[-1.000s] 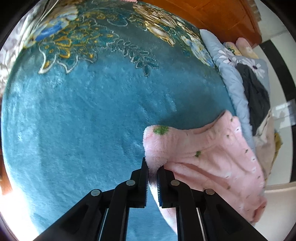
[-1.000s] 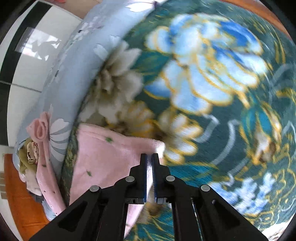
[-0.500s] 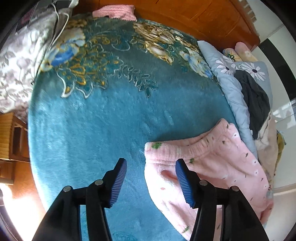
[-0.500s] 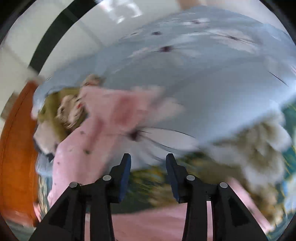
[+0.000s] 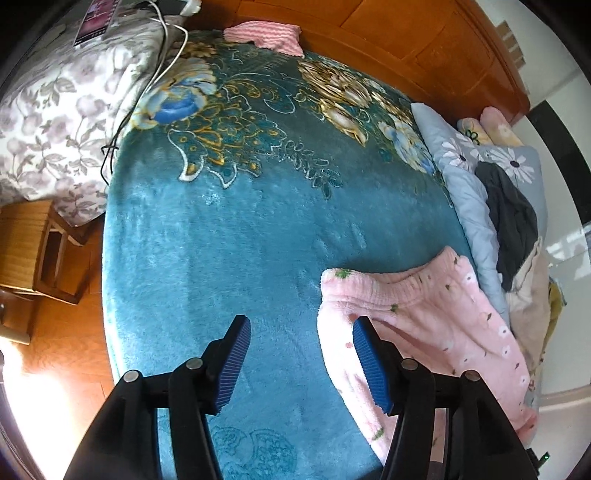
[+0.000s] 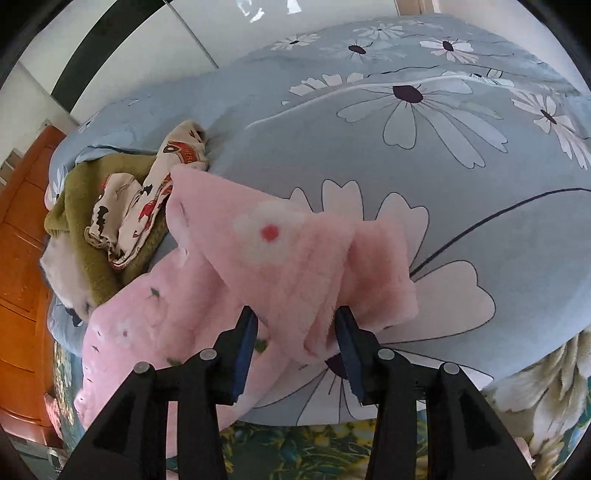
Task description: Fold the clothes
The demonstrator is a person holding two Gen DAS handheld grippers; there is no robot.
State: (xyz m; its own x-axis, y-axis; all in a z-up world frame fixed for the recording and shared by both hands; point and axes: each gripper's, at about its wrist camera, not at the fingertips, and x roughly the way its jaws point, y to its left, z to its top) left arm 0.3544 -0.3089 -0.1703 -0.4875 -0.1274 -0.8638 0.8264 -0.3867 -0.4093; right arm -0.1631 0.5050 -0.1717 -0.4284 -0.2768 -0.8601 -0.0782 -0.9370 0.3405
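Note:
A pink fleece garment with small flower specks lies at the right edge of the teal blanket, its ribbed band facing the middle of the bed. My left gripper hovers open above the blanket; its right finger sits over the garment's near edge and nothing is between the pads. In the right wrist view another part of the pink garment lies on the daisy quilt. My right gripper is closing with a loose fold of it between the jaws, and a gap shows at the left pad.
A clothes heap lies on the quilt: an olive knit, a cream printed piece, a dark garment. A pink towel rests by the wooden headboard. A floral duvet, a white cable and a nightstand are on the left.
Both grippers were shut on the pink garment and have opened. The left one let go and rose. The right one swung from the blanket to the garment's end on the quilt.

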